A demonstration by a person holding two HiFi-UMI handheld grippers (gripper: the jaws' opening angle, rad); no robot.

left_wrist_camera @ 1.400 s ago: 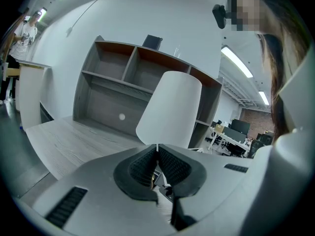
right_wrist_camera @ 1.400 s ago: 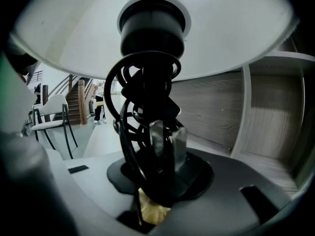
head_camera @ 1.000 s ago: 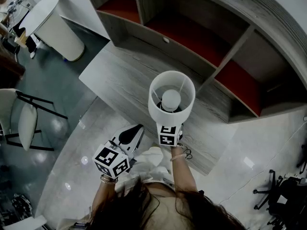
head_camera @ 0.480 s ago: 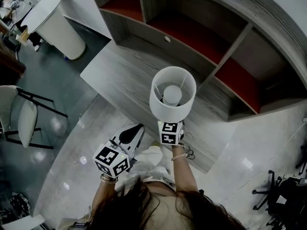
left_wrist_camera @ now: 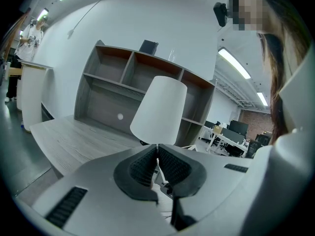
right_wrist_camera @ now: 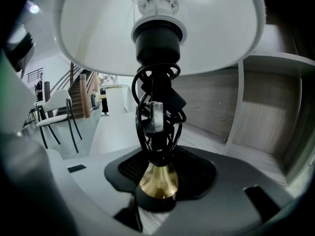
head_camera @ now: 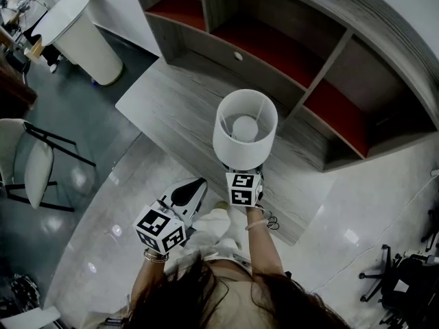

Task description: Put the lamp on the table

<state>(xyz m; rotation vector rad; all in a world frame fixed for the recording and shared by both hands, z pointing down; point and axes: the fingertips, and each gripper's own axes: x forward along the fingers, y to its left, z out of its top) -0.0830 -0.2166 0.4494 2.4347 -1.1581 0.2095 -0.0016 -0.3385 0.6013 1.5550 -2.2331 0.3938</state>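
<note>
"At centre frame in the head view, is that the lamp [head_camera: 245,130]?"

"Yes. It stands upright with its white shade over the near edge of the grey wooden table [head_camera: 171,112]. Looking down into the shade, the bulb is plain to see."

"Is its foot down on the wood?"

"I cannot tell; the shade hides it from above, and the right gripper view shows only the stem."

"What about the right gripper [right_wrist_camera: 157,181]?"

"Its jaws have just been opening and stand wide apart. The lamp's brass collar [right_wrist_camera: 158,180] sits between the dark pads, and I see no pad pressing on it. Above the brass, a black cable [right_wrist_camera: 158,117] is coiled round the stem."

"And the left gripper [left_wrist_camera: 157,162]?"

"It hangs at lower left of the head view, short of the table and beside the right one. Its jaws are together with nothing between them; in its own view the shade rises just beyond them."

"What lies behind the lamp?"

"An open shelf unit [head_camera: 274,50] with red-backed compartments runs across the top of the frame. At far left stands a white chair [head_camera: 31,173] — and a white round counter [head_camera: 75,36] in the upper left corner."
</note>
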